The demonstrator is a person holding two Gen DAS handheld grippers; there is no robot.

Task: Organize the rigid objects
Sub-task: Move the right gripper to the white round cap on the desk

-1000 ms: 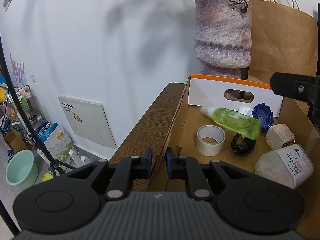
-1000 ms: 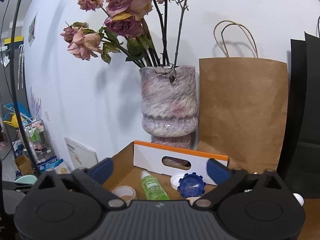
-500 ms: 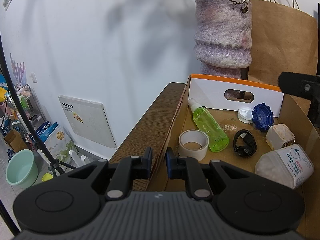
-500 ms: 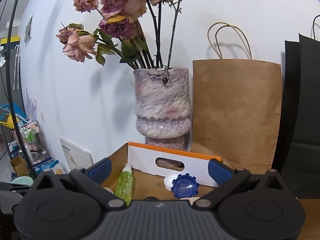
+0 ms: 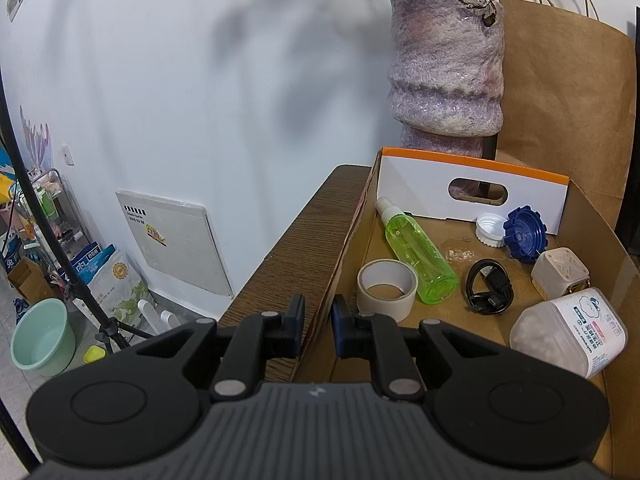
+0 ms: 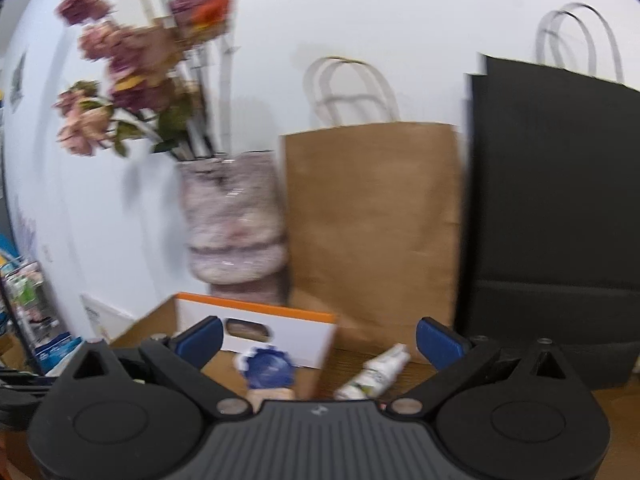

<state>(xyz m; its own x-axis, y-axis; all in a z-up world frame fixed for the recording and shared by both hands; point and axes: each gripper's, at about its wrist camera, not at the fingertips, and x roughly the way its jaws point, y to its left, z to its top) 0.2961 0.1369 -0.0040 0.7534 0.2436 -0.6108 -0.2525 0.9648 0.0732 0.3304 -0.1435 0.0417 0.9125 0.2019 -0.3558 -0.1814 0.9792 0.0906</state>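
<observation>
A cardboard box (image 5: 592, 224) with a white, orange-edged end panel stands on the wooden table (image 5: 304, 248). Inside lie a green spray bottle (image 5: 420, 256), a tape roll (image 5: 386, 288), a coiled black cable (image 5: 490, 292), a blue cap (image 5: 524, 238), a white cap (image 5: 490, 230), a beige cube (image 5: 560, 274) and a white jar (image 5: 572, 332). My left gripper (image 5: 318, 320) is shut on the box's left wall. The right gripper (image 6: 318, 340) is open and holds nothing. Its view is blurred, with the box (image 6: 256, 320) at lower left and a small white bottle (image 6: 376, 374) on the table right of it.
A mottled vase (image 5: 444, 80) with dried flowers and a brown paper bag (image 5: 568, 112) stand behind the box. A black bag (image 6: 552, 220) stands further right. The table's left edge drops to a floor with a tripod (image 5: 60, 256), a green basin (image 5: 42, 338) and bags.
The green bottle fell into the box and came to rest beside the tape roll. The right gripper swung right, out of the left wrist view. The left gripper kept still.
</observation>
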